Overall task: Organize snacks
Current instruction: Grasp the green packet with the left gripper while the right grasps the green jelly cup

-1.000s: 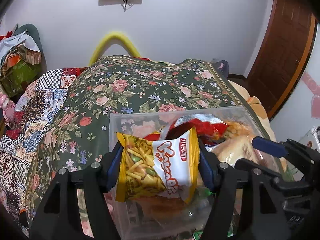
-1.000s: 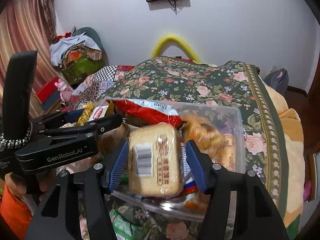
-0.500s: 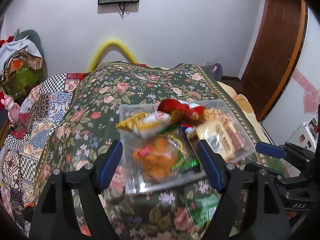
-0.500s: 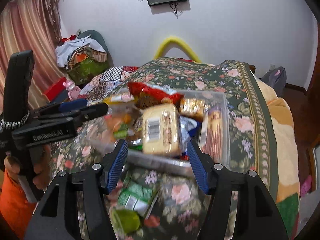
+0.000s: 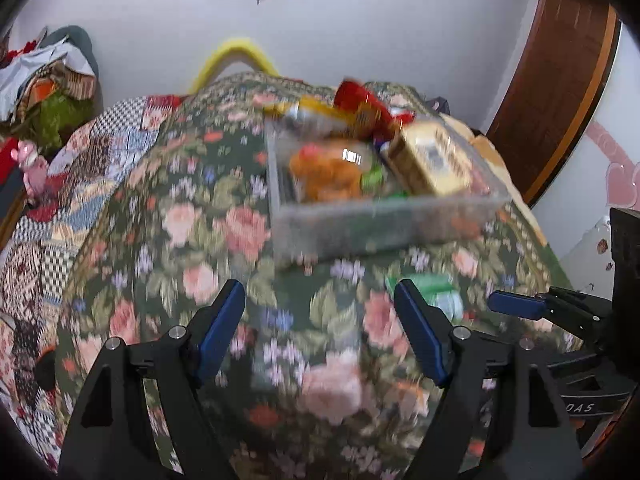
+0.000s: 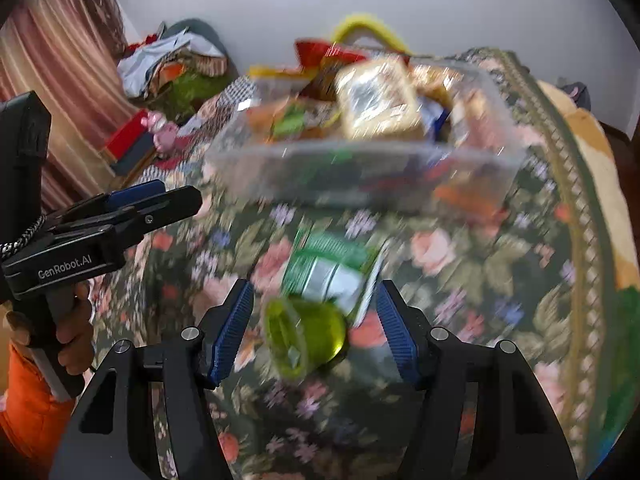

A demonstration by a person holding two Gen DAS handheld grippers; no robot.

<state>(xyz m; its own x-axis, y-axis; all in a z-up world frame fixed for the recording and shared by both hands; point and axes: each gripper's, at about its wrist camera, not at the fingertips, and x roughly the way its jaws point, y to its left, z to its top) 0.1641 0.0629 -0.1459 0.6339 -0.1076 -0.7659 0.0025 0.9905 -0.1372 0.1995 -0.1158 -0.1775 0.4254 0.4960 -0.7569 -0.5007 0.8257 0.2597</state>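
A clear plastic box (image 5: 384,220) full of snacks sits on the floral bedspread (image 5: 192,240); it also shows in the right wrist view (image 6: 360,176). In it lie a wrapped cake (image 5: 430,162), a yellow fries bag (image 5: 308,110), a red bag (image 5: 360,106) and an orange snack pack (image 5: 328,168). My left gripper (image 5: 320,332) is open and empty, well short of the box. My right gripper (image 6: 314,328) is open over a green packet (image 6: 332,268) and a green jelly cup (image 6: 304,336) lying on the bedspread. Both views are blurred.
The green packet also shows in the left wrist view (image 5: 436,292), beside the right gripper's finger (image 5: 516,306). The left gripper shows in the right wrist view (image 6: 120,216). A clothes pile (image 5: 48,92) and a wooden door (image 5: 560,80) flank the bed.
Both grippers let go of their snacks, the fries bag and the wrapped cake, which now lie in the box. Both have pulled back and down from the box, open.
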